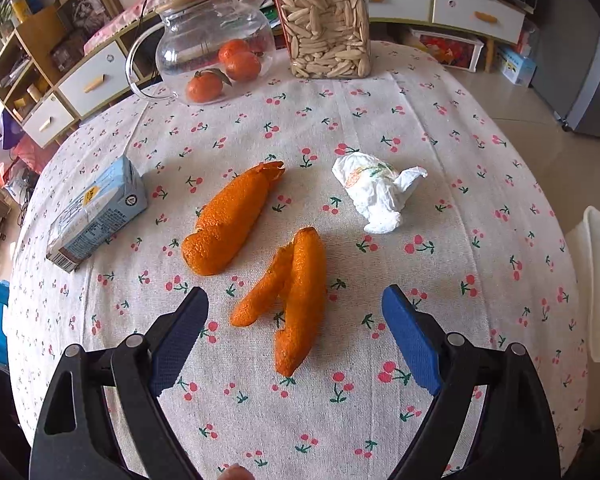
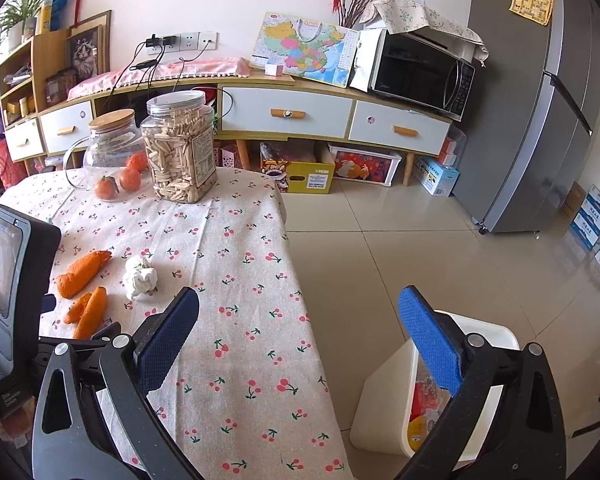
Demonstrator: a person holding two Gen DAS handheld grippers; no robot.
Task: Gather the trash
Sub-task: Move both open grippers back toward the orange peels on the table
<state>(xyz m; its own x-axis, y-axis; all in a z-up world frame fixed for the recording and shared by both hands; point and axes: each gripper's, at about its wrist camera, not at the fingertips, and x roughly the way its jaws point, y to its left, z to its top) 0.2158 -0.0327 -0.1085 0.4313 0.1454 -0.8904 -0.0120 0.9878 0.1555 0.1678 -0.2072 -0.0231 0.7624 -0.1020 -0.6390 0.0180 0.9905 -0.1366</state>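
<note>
The left gripper [image 1: 295, 300] has its blue-padded fingers [image 1: 180, 340] spread wide with nothing pinched. Between them, lying on the surface, is a long, split strip of orange citrus peel [image 1: 296, 292], not touched by either pad. Just beyond it lies a second, plumper curl of orange peel [image 1: 228, 220], and to its right a crumpled white paper tissue [image 1: 376, 190]. A pale blue drink carton [image 1: 96, 212] lies on its side at the left. Farther back stand a clear glass pitcher [image 1: 208, 48], with small whole oranges [image 1: 204, 86] seen through it, and a clear plastic jar of pale seeds [image 1: 326, 20]. All rest on the cherry-print cloth surface [image 1: 440, 280].

The right gripper [image 2: 300, 304] also has its blue-padded fingers [image 2: 428, 344] spread apart and empty; it hangs over the right edge of the surface. Below its right finger a white plastic bin [image 2: 384, 404] stands on the tiled floor [image 2: 420, 240], with colourful wrappers inside.
</note>
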